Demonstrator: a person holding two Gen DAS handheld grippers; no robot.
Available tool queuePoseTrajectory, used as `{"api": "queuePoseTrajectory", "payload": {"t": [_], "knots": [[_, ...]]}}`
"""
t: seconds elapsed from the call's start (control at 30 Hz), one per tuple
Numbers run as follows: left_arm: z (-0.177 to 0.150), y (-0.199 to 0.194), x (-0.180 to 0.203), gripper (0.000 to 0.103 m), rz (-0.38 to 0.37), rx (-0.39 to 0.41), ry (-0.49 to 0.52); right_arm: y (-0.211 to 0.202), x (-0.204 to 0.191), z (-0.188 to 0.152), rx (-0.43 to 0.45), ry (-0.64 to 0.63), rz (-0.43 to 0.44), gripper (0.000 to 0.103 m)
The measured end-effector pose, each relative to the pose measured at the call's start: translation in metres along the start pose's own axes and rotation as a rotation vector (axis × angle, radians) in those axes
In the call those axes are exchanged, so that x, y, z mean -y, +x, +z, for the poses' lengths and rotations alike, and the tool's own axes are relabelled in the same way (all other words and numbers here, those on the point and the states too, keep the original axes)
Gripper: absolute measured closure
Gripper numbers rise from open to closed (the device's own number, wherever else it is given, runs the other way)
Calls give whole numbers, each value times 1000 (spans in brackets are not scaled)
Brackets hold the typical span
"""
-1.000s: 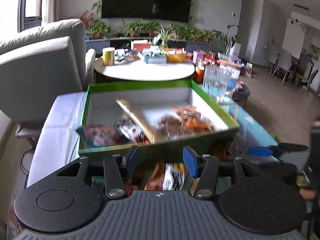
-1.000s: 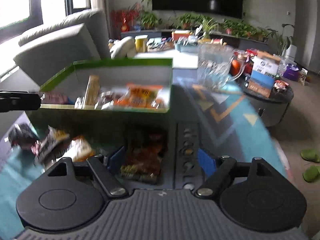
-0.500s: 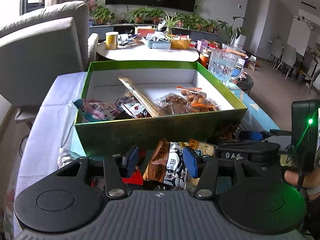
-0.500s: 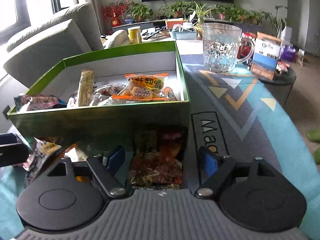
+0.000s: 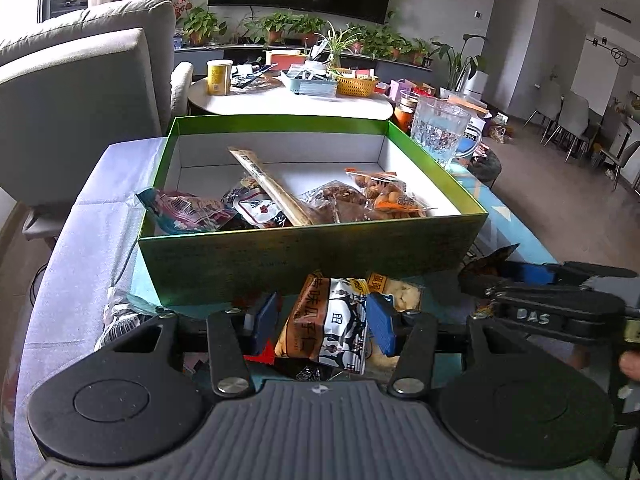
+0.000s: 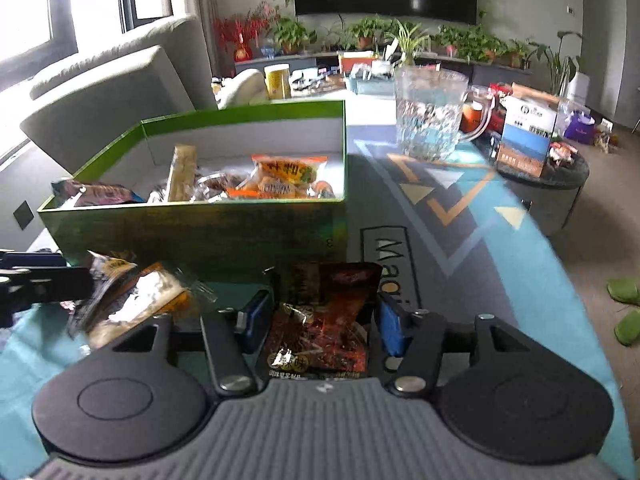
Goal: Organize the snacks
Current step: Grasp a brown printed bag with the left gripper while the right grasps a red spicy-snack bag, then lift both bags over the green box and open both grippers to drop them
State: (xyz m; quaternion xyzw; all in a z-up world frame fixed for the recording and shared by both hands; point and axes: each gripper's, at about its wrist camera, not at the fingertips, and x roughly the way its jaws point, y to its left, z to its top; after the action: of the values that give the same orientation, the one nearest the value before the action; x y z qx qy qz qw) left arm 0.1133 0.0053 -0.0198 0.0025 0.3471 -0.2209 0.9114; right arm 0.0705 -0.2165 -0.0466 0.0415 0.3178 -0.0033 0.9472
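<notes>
A: How far along does the sorting look?

B: Partway, I'd say. The green box [image 5: 312,256] sits toward the far edge of the surface [image 6: 460,240], and several packets already lie inside it: a long beige stick pack [image 5: 272,188], an orange packet [image 6: 286,178], a pink-and-teal one [image 5: 184,212] at the box's left wall.

A: And what is left?

B: A loose cluster along the near edge, in front of the box wall. A white-and-brown packet [image 5: 328,320], a pale one [image 5: 400,292] behind it, a crinkly clear bag [image 6: 136,308], and a dark red packet [image 6: 320,320] near the box's right front corner.

A: The left tool?

B: The left tool [image 5: 322,322] is spread, its blue pads standing on either side of the white-and-brown packet. I can't tell whether they touch it; it looks straddled, not pinched.

A: The right tool?

B: The right tool [image 6: 320,322] is likewise spread wide around the dark red packet, pads apart from its edges as far as I can see. My guess is both are poised to close.
</notes>
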Motion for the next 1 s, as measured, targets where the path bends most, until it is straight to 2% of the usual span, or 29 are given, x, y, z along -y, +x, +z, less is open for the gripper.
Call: {"api": "queuePoseTrajectory", "payload": {"t": [0.33,0.4,0.47,0.5,0.57,0.77,0.9,1.0], "knots": [[-1,19,1,51,-7,-47,-4,-19,-2,13,85,-11,26,44],[-1,25,-7,56,-45,-43,-54,-19,-3,14,88,-11,29,44],[-1,25,-16,70,-69,-50,-125,-20,-2,15,95,-9,33,44],[0,23,-18,70,-78,-47,-141,-21,-2,17,101,-12,35,44],[2,13,-19,71,-93,-19,-148,-23,-3,21,122,-17,40,44],[25,-23,-10,71,-98,113,-88,-26,-10,49,212,-38,74,44],[47,-25,-11,71,-40,179,-61,-22,-19,68,268,-56,94,44],[62,-22,-16,71,-25,205,-62,-15,-23,79,288,-69,104,44]]}}
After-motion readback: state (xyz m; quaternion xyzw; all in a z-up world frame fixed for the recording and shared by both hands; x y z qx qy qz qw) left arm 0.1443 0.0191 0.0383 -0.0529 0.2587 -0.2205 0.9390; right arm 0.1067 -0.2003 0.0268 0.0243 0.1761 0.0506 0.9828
